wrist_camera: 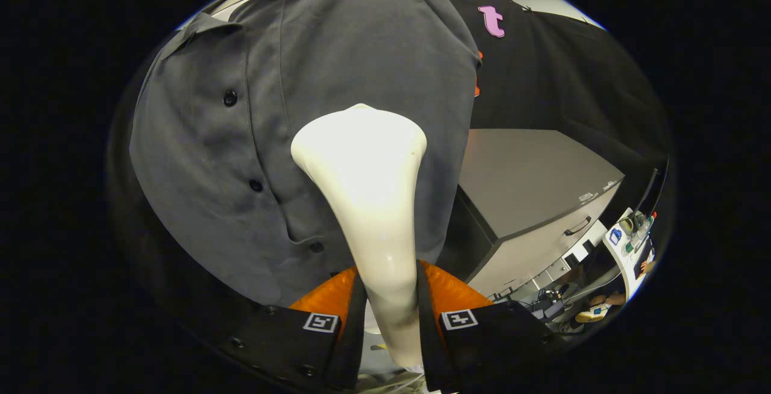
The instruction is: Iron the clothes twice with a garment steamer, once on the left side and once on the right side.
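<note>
A dark grey button-up shirt (337, 75) hangs ahead, its collar at the top and its button placket running down to the left of the steamer. The cream-white garment steamer (367, 183) stands between my fingers, its neck gripped from both sides and its broad head flaring out against the shirt's chest, to the right of the placket. My gripper (390, 297) is shut on the steamer's neck. The steamer's head hides the cloth right behind it, so I cannot tell whether it touches the cloth.
To the right of the shirt stands a grey cabinet (530, 201) with a drawer handle. Beyond it sits a white desk (626, 249) with small items, and cables and gear lie on the floor (560, 303). Black cloth (572, 68) backs the scene.
</note>
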`<state>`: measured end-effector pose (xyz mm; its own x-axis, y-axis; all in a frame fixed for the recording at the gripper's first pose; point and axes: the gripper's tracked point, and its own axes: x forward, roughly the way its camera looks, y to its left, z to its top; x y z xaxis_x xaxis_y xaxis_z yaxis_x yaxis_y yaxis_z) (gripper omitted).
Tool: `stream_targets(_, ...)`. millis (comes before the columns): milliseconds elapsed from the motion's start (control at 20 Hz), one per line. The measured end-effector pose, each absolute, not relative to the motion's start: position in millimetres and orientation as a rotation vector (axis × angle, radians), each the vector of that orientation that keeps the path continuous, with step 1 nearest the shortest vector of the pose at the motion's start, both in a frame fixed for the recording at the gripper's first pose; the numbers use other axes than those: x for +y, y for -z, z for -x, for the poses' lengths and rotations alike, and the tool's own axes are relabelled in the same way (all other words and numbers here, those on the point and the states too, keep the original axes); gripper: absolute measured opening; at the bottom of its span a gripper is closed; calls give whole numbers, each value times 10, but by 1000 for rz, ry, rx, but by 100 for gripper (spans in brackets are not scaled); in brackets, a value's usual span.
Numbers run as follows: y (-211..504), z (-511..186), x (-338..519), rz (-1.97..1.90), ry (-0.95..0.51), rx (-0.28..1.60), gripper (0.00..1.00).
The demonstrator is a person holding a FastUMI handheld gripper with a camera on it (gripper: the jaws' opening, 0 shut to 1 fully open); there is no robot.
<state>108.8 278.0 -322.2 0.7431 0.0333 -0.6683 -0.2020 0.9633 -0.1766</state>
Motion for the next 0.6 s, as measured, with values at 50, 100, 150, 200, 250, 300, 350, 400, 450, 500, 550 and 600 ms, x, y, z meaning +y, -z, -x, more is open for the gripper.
stream_targets(50,3283,-1072,2774,245,-130,732,48)
stream_targets(100,3338,-1063,2775,246,-130,740,48)
stream_targets(150,3394,-1049,2783,247,-130,749,48)
stream_targets(200,3455,-1015,2774,248,-129,760,48)
stream_targets(250,3514,-989,2774,249,-128,770,48)
stream_targets(300,3580,-965,2766,252,-126,782,48)
stream_targets(350,3640,-933,2759,255,-123,794,48)
stream_targets(400,3714,-906,2759,255,-120,804,48)
stream_targets(450,3777,-880,2762,254,-116,814,48)
stream_targets(500,3835,-848,2759,255,-112,824,48)
stream_targets(550,3886,-819,2756,257,-107,832,48)
stream_targets(600,3931,-795,2750,259,-104,841,48)
